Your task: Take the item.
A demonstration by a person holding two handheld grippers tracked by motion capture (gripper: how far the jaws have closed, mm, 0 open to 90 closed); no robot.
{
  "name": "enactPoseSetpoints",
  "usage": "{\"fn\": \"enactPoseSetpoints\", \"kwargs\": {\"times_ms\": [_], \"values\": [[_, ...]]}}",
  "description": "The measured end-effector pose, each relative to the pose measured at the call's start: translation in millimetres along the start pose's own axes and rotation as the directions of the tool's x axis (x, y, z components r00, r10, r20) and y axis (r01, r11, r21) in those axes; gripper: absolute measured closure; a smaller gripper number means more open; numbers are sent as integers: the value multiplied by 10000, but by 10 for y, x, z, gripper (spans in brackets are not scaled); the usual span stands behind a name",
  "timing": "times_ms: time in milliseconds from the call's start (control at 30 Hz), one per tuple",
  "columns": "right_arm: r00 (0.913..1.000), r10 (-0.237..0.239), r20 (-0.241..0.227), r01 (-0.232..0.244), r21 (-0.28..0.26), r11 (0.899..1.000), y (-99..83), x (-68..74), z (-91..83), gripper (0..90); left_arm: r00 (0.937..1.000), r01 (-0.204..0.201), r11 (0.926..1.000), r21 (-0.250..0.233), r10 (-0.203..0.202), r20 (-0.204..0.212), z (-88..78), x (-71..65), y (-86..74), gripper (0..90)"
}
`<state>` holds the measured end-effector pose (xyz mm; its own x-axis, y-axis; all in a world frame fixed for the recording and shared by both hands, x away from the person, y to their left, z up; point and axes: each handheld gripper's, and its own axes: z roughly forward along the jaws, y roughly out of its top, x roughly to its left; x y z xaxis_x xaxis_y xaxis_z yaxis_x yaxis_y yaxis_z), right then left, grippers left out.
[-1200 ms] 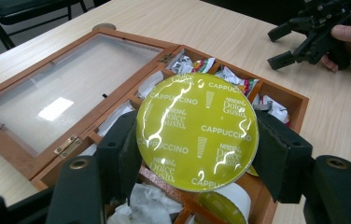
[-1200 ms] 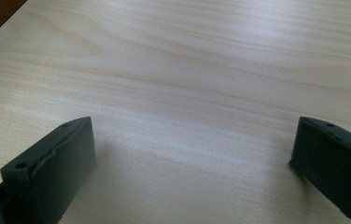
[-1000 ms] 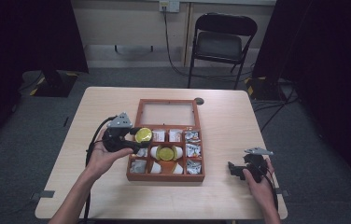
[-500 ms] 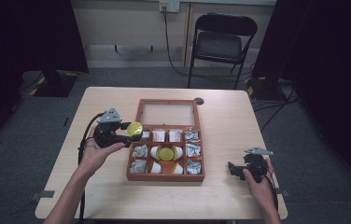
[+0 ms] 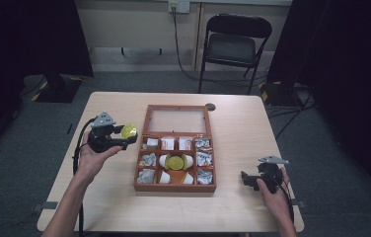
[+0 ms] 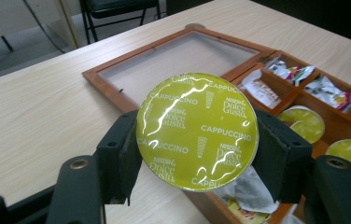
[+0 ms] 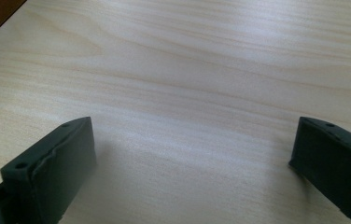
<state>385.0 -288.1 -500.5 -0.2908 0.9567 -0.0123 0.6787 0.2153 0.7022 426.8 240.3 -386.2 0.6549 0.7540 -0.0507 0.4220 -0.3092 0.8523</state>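
Note:
A wooden compartment box (image 5: 144, 148) lies open in the middle of the table, its glass lid (image 5: 176, 120) folded back. Its cells hold packets and another yellow-green capsule (image 5: 175, 161) in the centre. My left gripper (image 5: 127, 133) is shut on a yellow-green Cappuccino coffee capsule (image 5: 129, 131) (image 6: 197, 130), held in the air just left of the box. The capsule's foil top faces the left gripper view, clamped between both jaws. My right gripper (image 5: 245, 177) (image 7: 192, 158) rests low over bare table right of the box, open, nothing between its fingers (image 7: 52, 168).
A black folding chair (image 5: 237, 45) stands beyond the far edge of the table. A small dark round disc (image 5: 210, 106) sits on the table near the lid's far right corner. Light wood table (image 5: 99, 197) lies around the box on both sides.
My left gripper has lifted the capsule out of the box's upper left area and carried it leftward, off the box. The right gripper has stayed put.

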Motion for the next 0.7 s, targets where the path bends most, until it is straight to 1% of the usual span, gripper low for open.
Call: {"fn": "enactPoseSetpoints", "kwargs": {"times_ms": [167,333,467,600,700], "values": [[10000,-9,-1,9,3,10000,0,-1,0,0,9996,135,9998,126,-132,-235,20,43,-52,379],[10000,-7,1,7,1,10000,0,0,0,0,9984,286,9994,207,-275,-502,51,116,-115,380],[10000,-8,2,8,2,10000,0,0,0,0,9966,485,9977,481,-451,-687,104,202,-212,380],[10000,4,1,-4,-2,10000,0,0,0,0,9941,735,9951,656,-679,-843,138,280,-301,380],[10000,-4,0,4,3,10000,0,0,0,0,9931,838,9933,801,-766,-890,159,323,-355,380]]}}
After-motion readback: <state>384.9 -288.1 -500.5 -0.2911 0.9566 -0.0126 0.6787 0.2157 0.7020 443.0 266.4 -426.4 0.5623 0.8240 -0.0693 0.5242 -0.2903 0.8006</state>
